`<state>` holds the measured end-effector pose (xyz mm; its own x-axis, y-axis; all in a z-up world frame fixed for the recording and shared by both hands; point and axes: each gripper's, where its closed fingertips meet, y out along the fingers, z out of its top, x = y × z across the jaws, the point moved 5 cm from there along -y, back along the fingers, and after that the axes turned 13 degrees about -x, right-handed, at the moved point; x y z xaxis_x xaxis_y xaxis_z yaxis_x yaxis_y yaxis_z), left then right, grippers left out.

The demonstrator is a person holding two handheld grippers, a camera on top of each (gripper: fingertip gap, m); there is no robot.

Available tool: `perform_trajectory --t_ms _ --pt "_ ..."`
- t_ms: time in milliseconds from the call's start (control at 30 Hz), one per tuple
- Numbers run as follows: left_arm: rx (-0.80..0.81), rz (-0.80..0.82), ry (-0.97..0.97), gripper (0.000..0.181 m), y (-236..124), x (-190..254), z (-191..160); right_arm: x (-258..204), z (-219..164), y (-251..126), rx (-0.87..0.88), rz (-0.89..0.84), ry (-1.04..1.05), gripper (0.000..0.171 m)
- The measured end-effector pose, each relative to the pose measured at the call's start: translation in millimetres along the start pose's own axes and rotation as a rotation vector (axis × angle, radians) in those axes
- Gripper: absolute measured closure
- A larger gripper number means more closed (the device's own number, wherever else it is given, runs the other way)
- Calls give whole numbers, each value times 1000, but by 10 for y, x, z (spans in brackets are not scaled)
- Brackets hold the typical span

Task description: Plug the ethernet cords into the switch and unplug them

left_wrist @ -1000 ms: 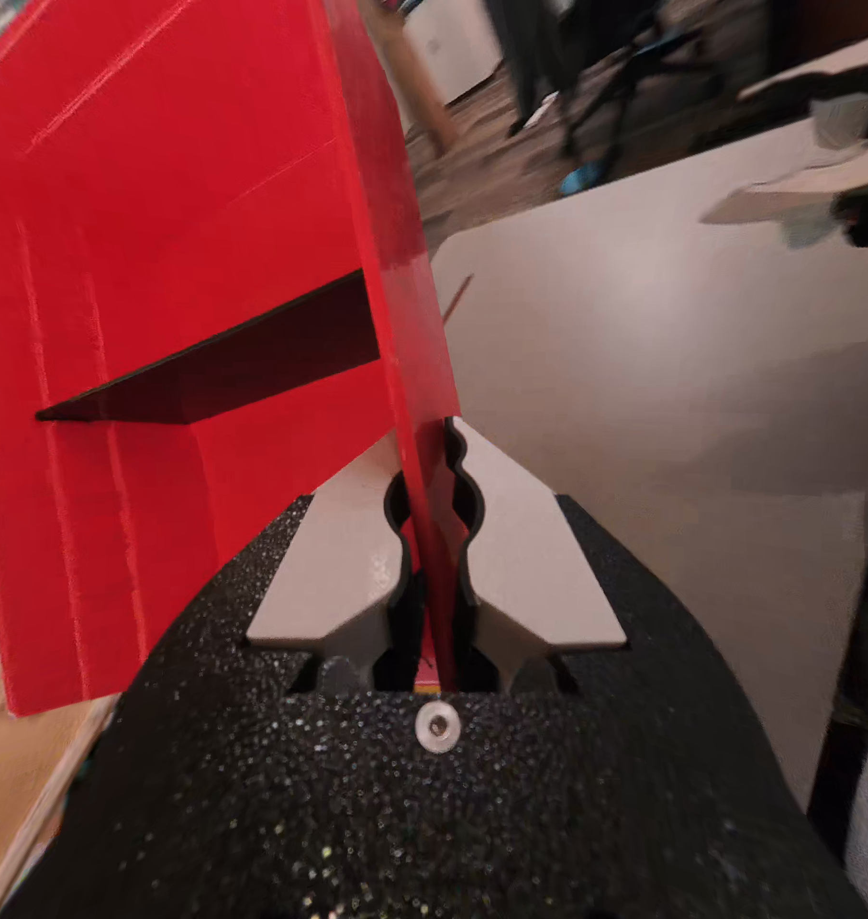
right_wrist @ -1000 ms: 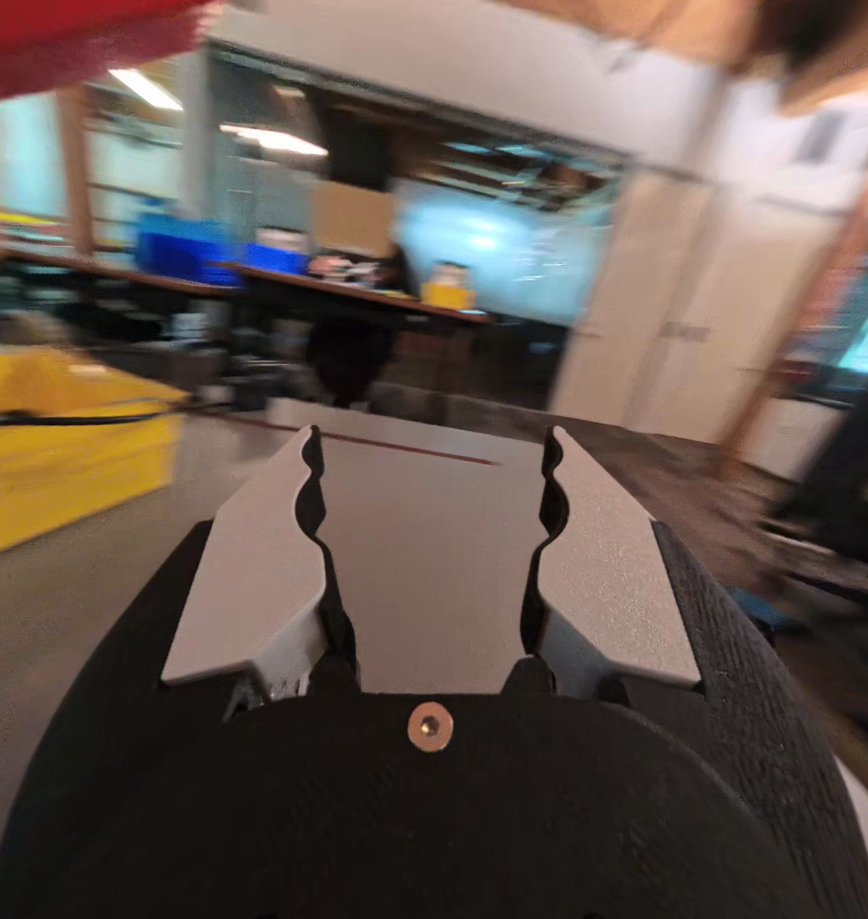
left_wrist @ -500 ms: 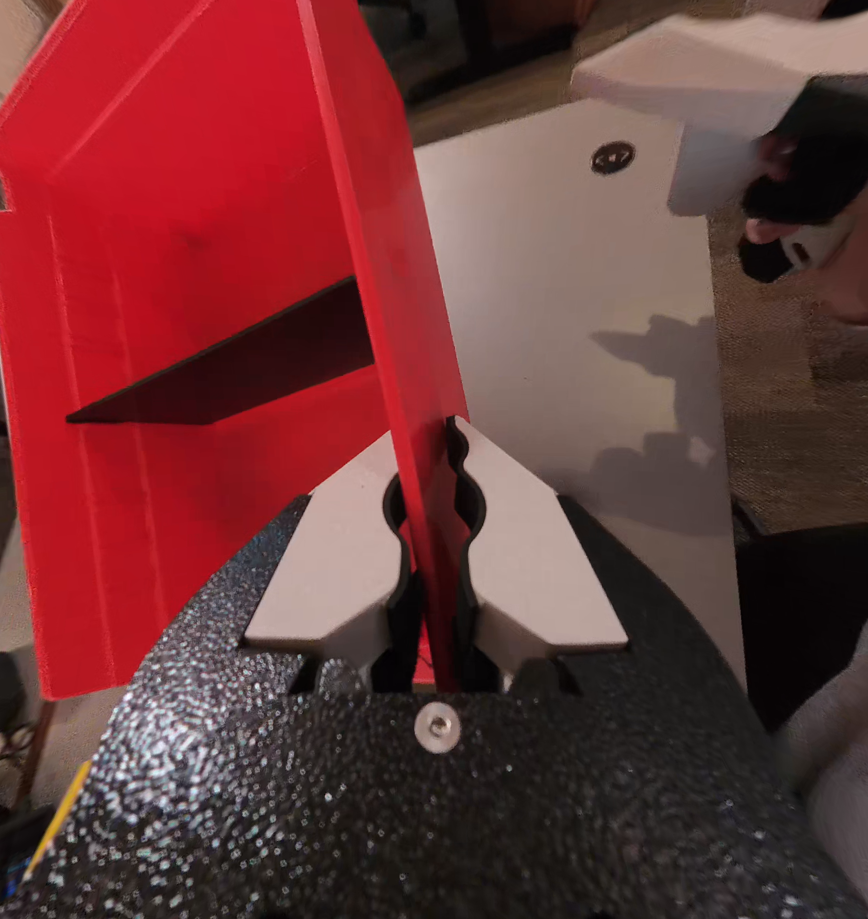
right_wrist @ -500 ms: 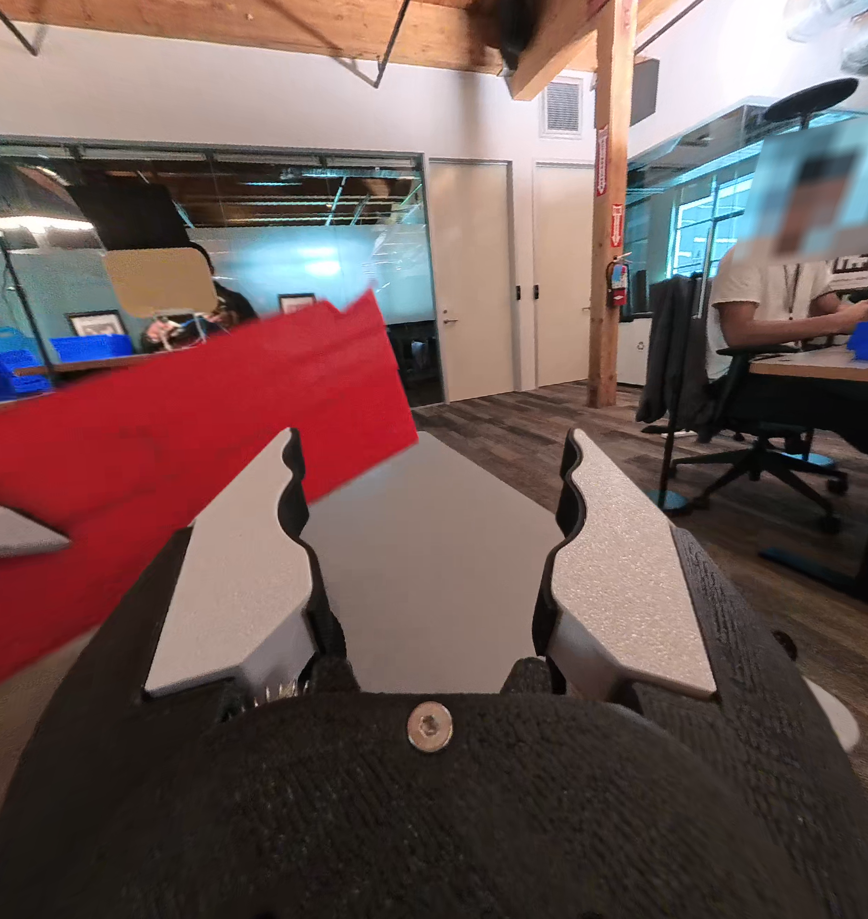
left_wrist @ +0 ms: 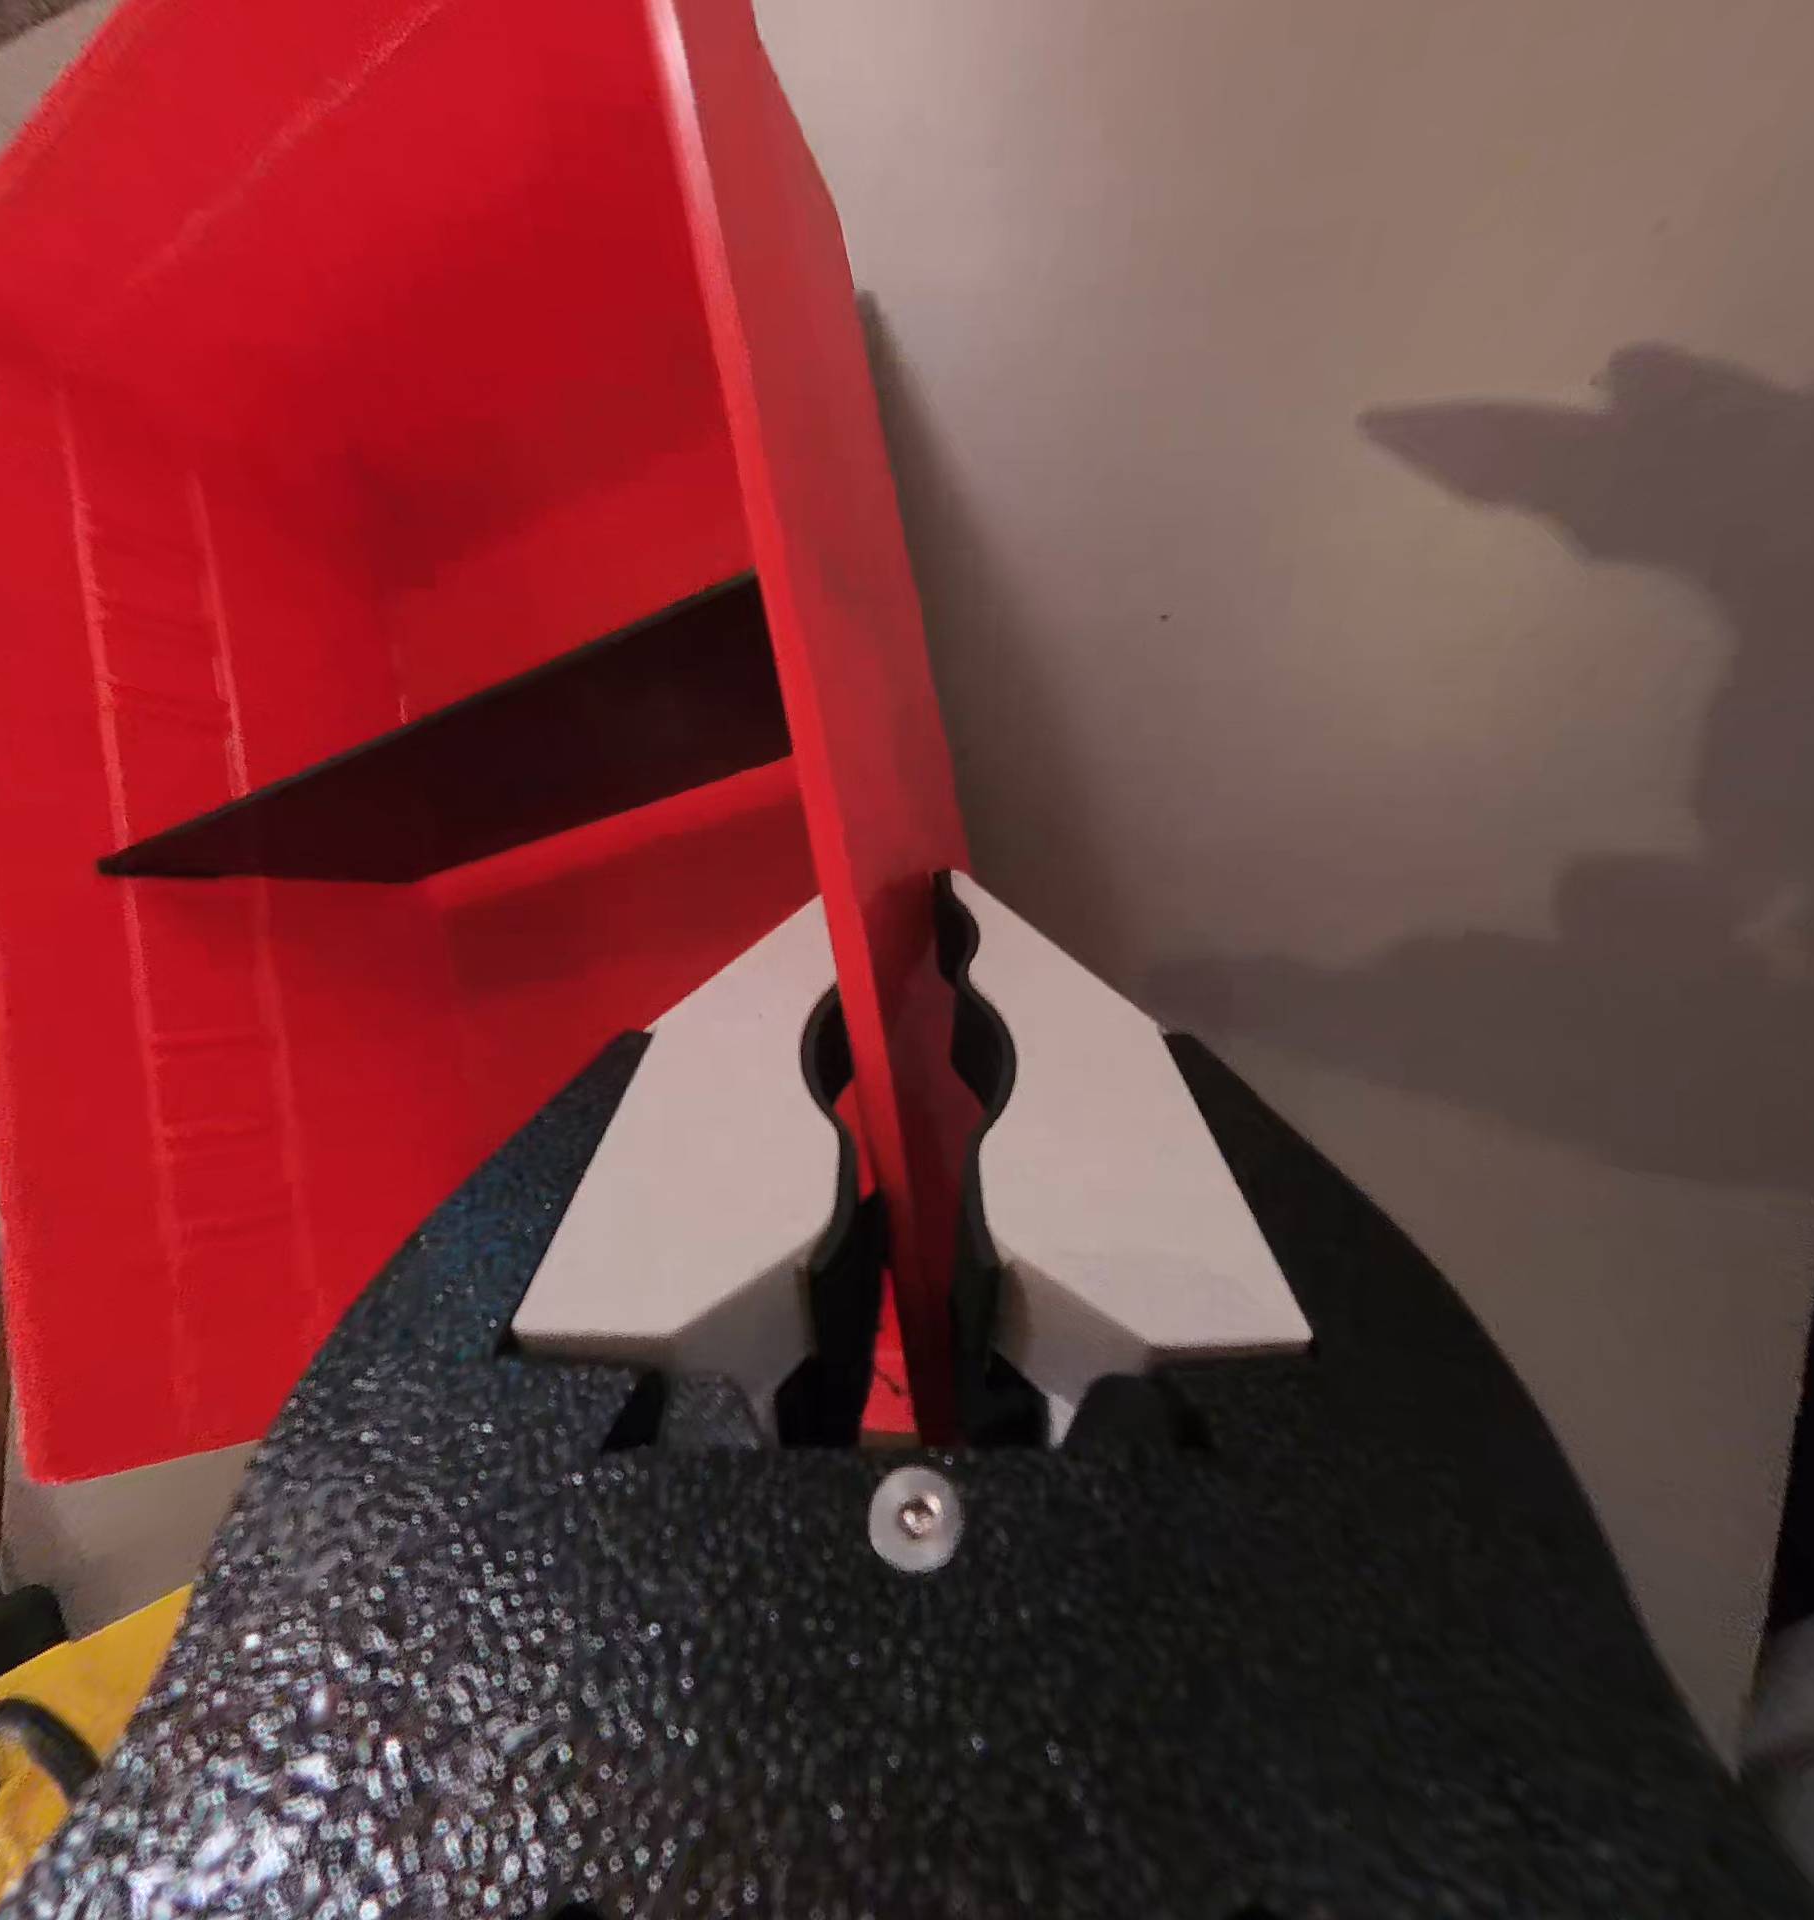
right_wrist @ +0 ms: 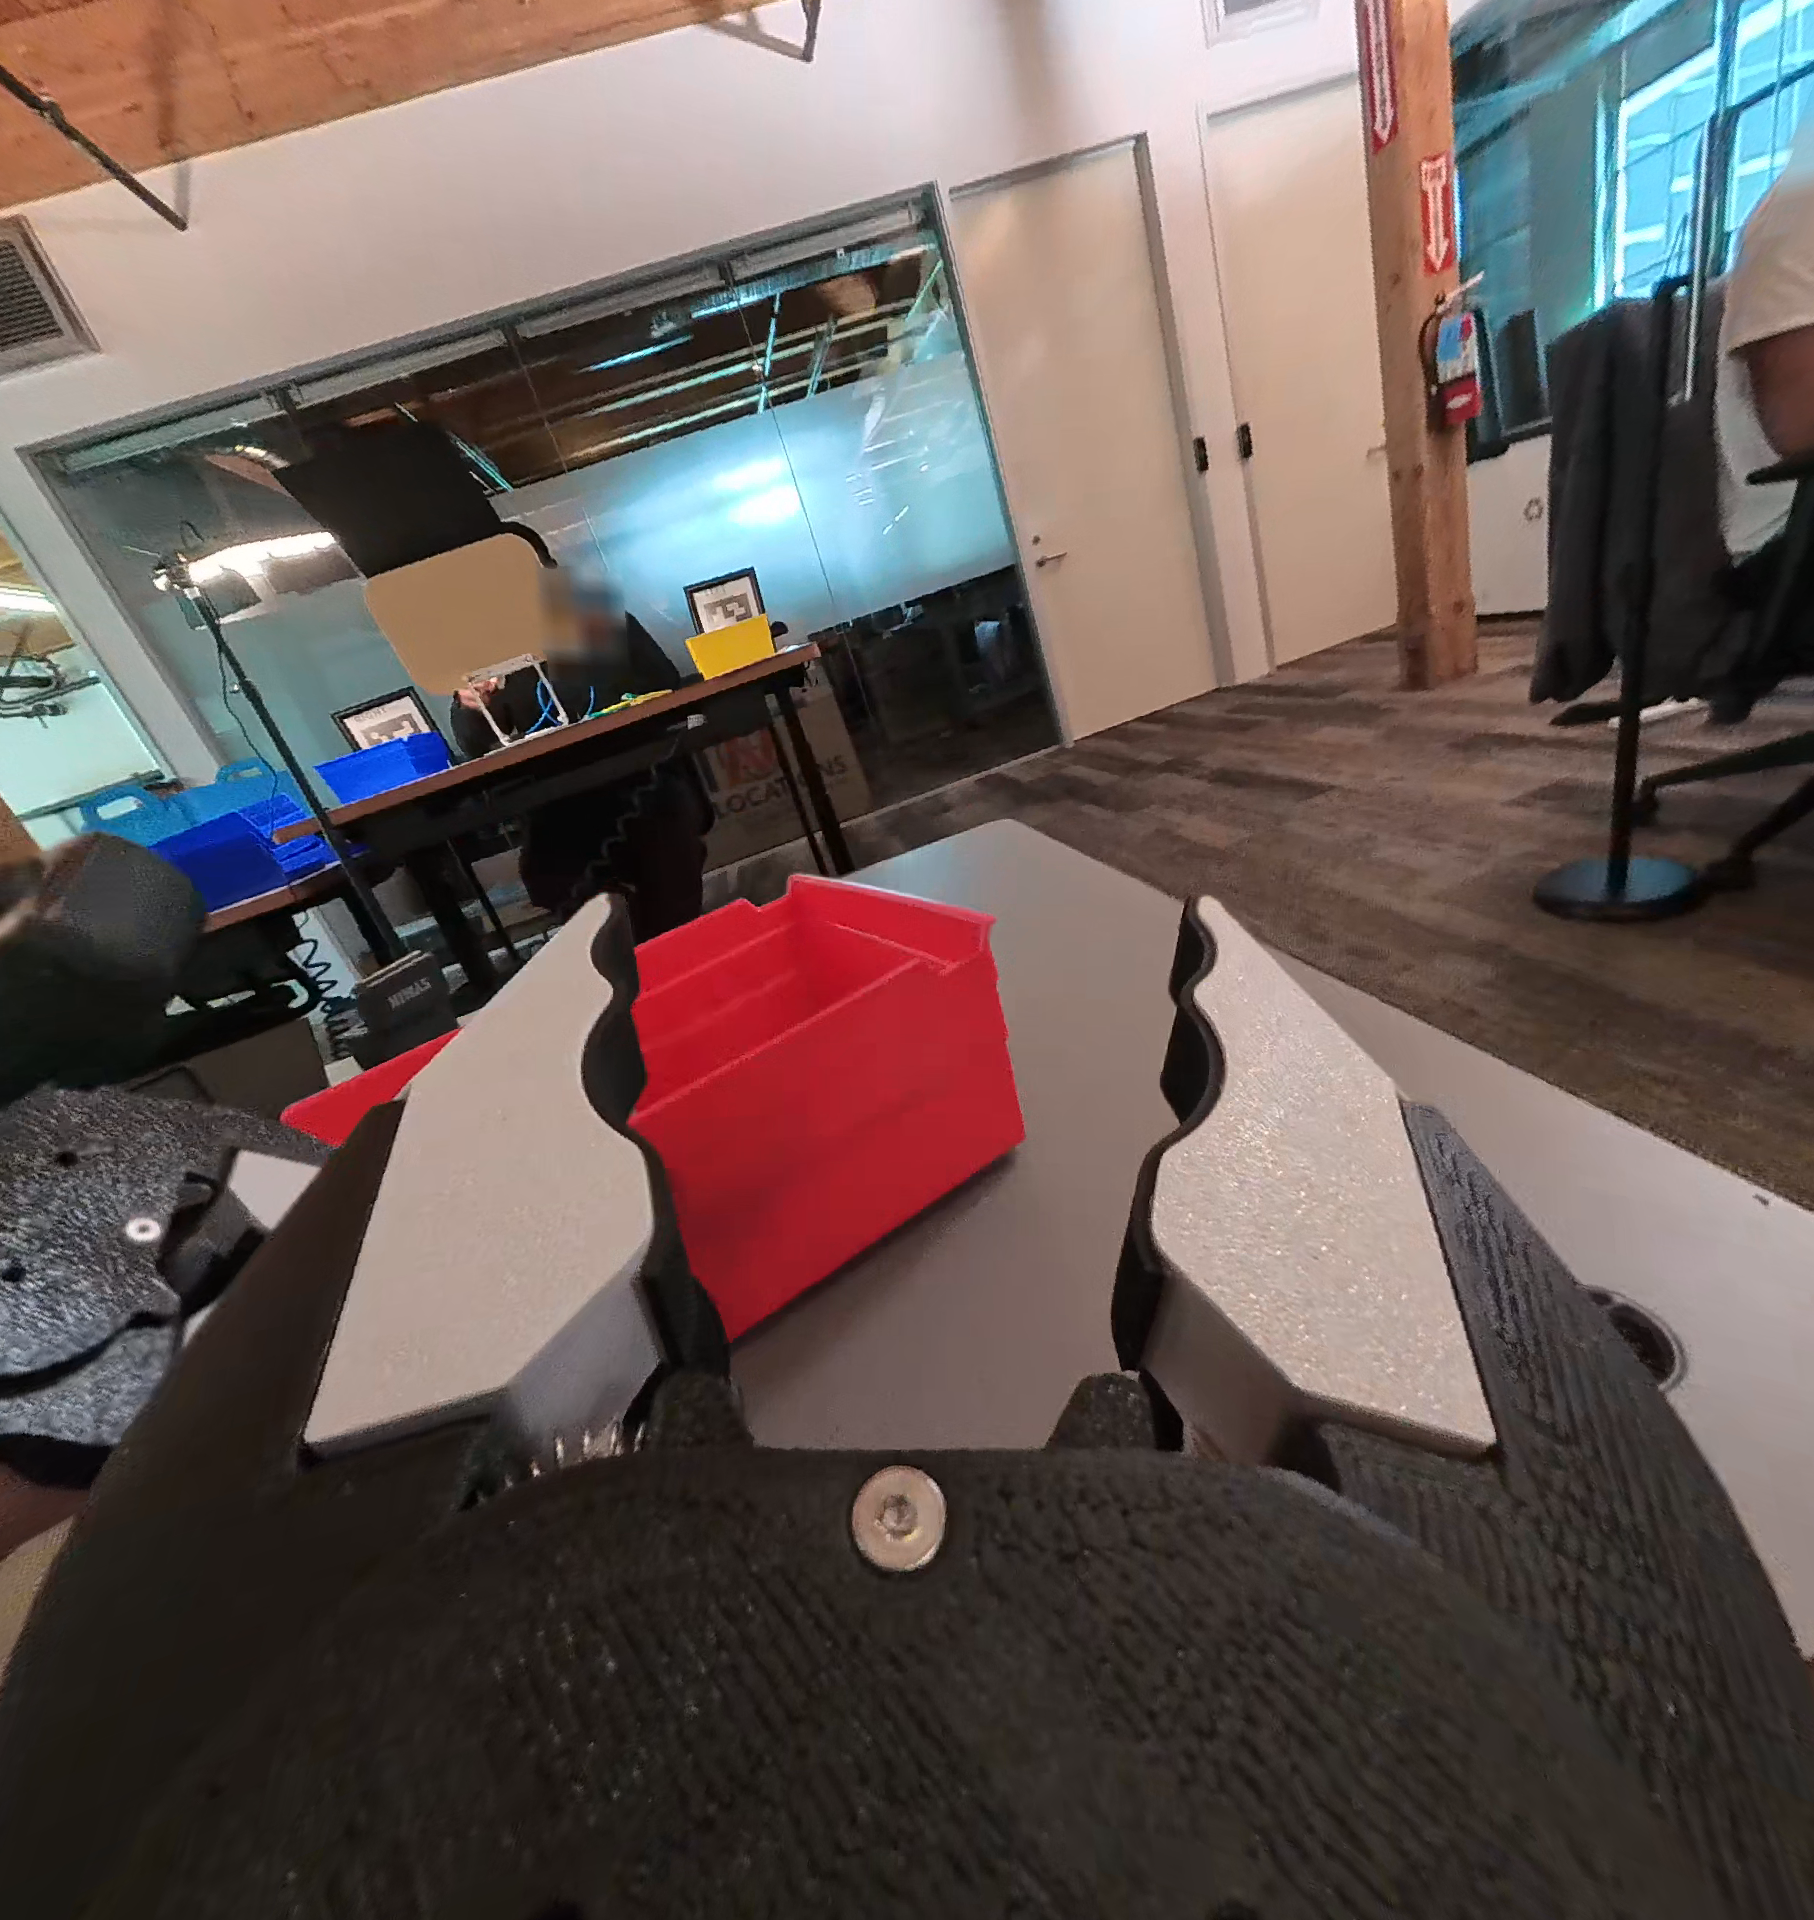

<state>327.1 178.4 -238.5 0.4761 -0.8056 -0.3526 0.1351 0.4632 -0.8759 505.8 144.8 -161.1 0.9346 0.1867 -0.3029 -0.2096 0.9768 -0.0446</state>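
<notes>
My left gripper (left_wrist: pixel 887 914) is shut on the side wall of a red plastic bin (left_wrist: pixel 363 520), which fills the left of the left wrist view. A thin black divider (left_wrist: pixel 487 779) crosses the inside of the bin. In the right wrist view the red bin (right_wrist: pixel 830 1091) rests on the grey table (right_wrist: pixel 1090 935), just ahead of my right gripper (right_wrist: pixel 903 906), which is open and empty. The left gripper (right_wrist: pixel 72 1247) shows at that view's left edge. No ethernet cord or switch shows in either view.
A yellow object (left_wrist: pixel 72 1704) lies at the lower left of the left wrist view. The table has a round grommet hole (right_wrist: pixel 1641 1351) near its right edge. A person sits at a far desk (right_wrist: pixel 570 727) with blue bins (right_wrist: pixel 259 821). Another person sits on a chair (right_wrist: pixel 1765 520) at the right. The left gripper's tips are roughly 20 centimeters from the right gripper's.
My left gripper has brought the red bin down from the air to the grey table, still gripping its wall. The right gripper has stayed open and now faces the bin.
</notes>
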Motion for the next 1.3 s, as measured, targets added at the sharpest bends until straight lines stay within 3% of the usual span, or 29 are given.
perform_trajectory --t_ms 33,267,367,500,533,633,833,967,1067,1233,1300 --pt "-8 -6 2 173 34 17 -10 -1 -16 10 -11 1 7 68" --pt "28 -89 -68 172 7 9 -37 -135 -109 72 -94 34 -32 68" --pt "128 -93 -101 135 -272 18 -17 -132 -85 60 -85 15 -87 68" --pt "292 43 -94 91 -982 -57 -250 -137 -110 69 -95 11 -97 68" --pt "334 92 -101 80 -1181 -102 -379 -160 -128 80 -102 16 -102 68" --pt "416 244 -186 87 -1698 -302 -938 -271 -206 123 -130 36 -134 68" --pt "393 551 -548 94 -2221 -800 -2562 -613 -387 231 -201 69 -222 67" --pt "277 624 -763 88 -2179 -954 -3515 -1051 -464 291 -275 123 -195 64" --pt "189 605 -868 75 -1973 -1034 -3985 -1222 -525 337 -329 8 -178 52" --pt "89 465 -975 66 -1581 -1105 -4305 -1458 -951 513 -704 -18 -151 23" --pt "80 407 -988 71 -1438 -1138 -4330 -1465 -1066 575 -766 -44 -140 25"
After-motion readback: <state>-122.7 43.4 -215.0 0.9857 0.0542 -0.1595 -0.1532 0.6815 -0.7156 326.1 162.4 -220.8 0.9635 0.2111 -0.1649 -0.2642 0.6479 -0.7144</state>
